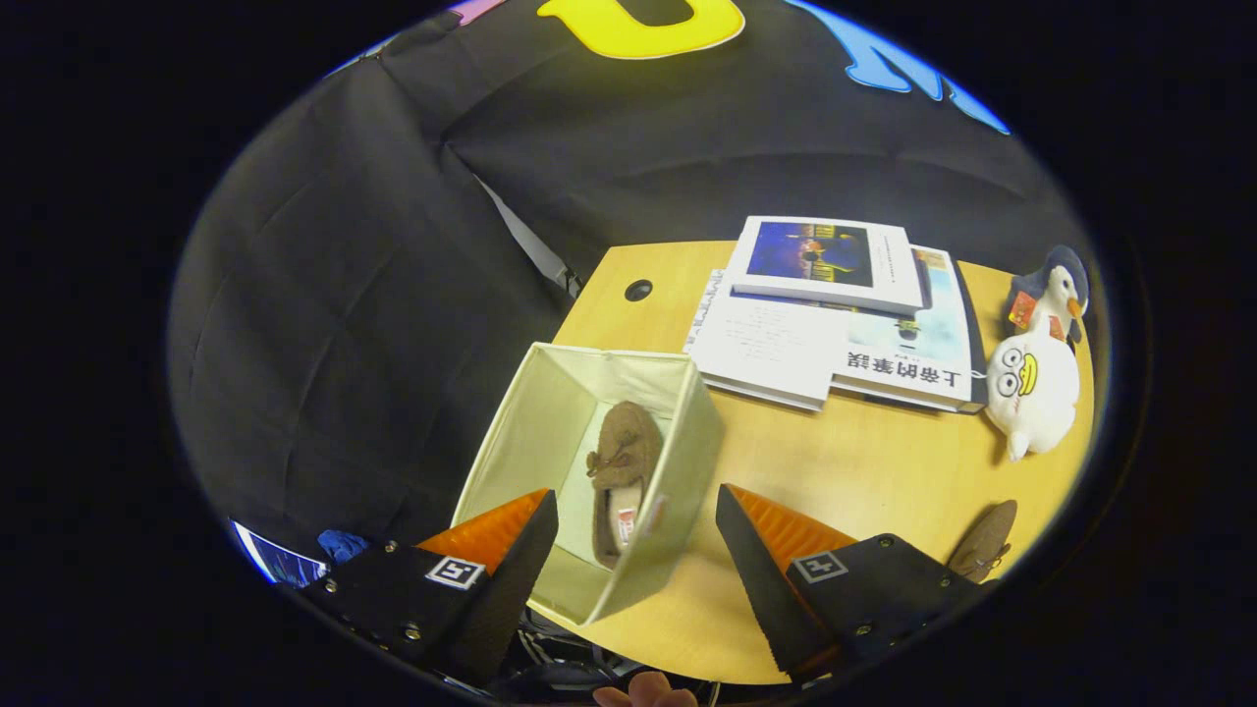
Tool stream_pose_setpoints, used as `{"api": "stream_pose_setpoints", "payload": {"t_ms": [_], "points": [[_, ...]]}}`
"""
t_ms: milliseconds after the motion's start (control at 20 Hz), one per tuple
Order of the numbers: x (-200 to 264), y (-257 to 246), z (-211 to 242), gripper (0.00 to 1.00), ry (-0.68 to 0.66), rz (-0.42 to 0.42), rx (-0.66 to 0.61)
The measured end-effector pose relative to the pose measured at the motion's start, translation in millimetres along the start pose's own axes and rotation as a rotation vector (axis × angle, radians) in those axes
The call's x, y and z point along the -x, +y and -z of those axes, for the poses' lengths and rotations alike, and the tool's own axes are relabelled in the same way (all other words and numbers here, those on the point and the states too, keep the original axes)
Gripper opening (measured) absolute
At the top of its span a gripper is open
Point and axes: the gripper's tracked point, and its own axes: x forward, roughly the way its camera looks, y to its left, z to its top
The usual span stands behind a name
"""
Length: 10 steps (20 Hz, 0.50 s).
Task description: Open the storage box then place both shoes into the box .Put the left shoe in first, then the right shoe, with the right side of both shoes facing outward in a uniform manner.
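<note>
Black cloth backs the worktop point(864, 462), where one shoe point(621, 471) already lies in the open storage box point(520, 432), so my released, empty hand-held gripper point(636, 535) should swing right of the box to the second shoe point(985, 542) and grip it sideways.

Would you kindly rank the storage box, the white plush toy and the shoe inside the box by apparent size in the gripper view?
1. Cream fabric storage box, between the open hand-held gripper fingers.
2. White duck-faced plush toy.
3. Brown suede shoe in the box, looking close to the toy, so that order is unsure.
</note>
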Motion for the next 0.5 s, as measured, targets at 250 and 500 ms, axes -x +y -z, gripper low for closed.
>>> {"api": "stream_pose_setpoints", "payload": {"t_ms": [250, 500], "points": [[29, -50, 13, 0.98, -0.044, 0.031, -0.035], [51, -103, 24, 0.98, -0.097, 0.068, -0.098]]}}
